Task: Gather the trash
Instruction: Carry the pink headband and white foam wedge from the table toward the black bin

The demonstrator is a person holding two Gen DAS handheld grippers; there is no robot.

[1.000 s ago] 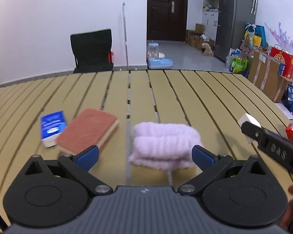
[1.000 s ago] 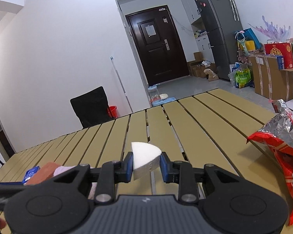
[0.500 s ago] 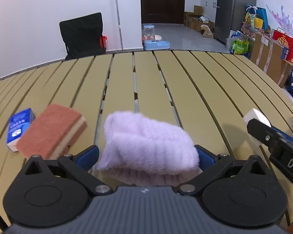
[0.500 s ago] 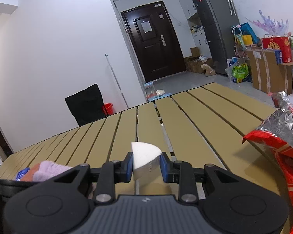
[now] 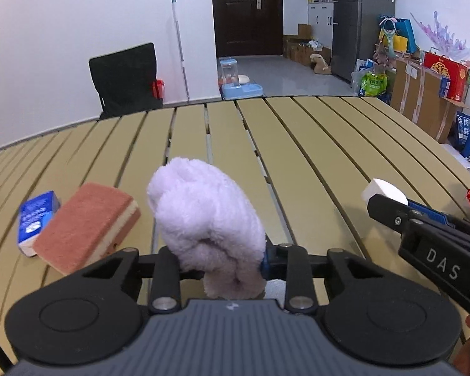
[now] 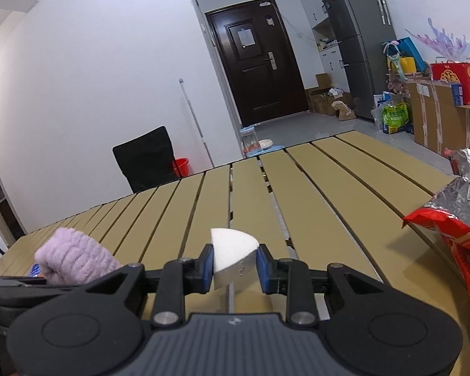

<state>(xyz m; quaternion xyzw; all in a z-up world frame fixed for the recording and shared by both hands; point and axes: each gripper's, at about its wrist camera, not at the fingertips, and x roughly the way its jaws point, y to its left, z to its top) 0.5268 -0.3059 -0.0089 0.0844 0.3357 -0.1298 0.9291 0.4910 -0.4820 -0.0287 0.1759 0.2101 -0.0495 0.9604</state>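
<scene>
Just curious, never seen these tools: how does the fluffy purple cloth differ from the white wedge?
The lilac towel is soft, fuzzy and bunched up; the white foam wedge is smooth with a curved edge. The towel bulges well beyond the left gripper; the wedge sits neatly within the right gripper. Both are clamped above the slatted table.

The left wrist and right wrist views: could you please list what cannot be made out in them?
- Left wrist view: the left gripper fingers are buried in the lilac towel they squeeze.
- Left wrist view: the blue packet has print too blurred to read, and the sponge overlaps one end.
- Right wrist view: the red snack bag is cut off by the right edge.
- Right wrist view: the white wedge in the right gripper hides its own underside.
</scene>
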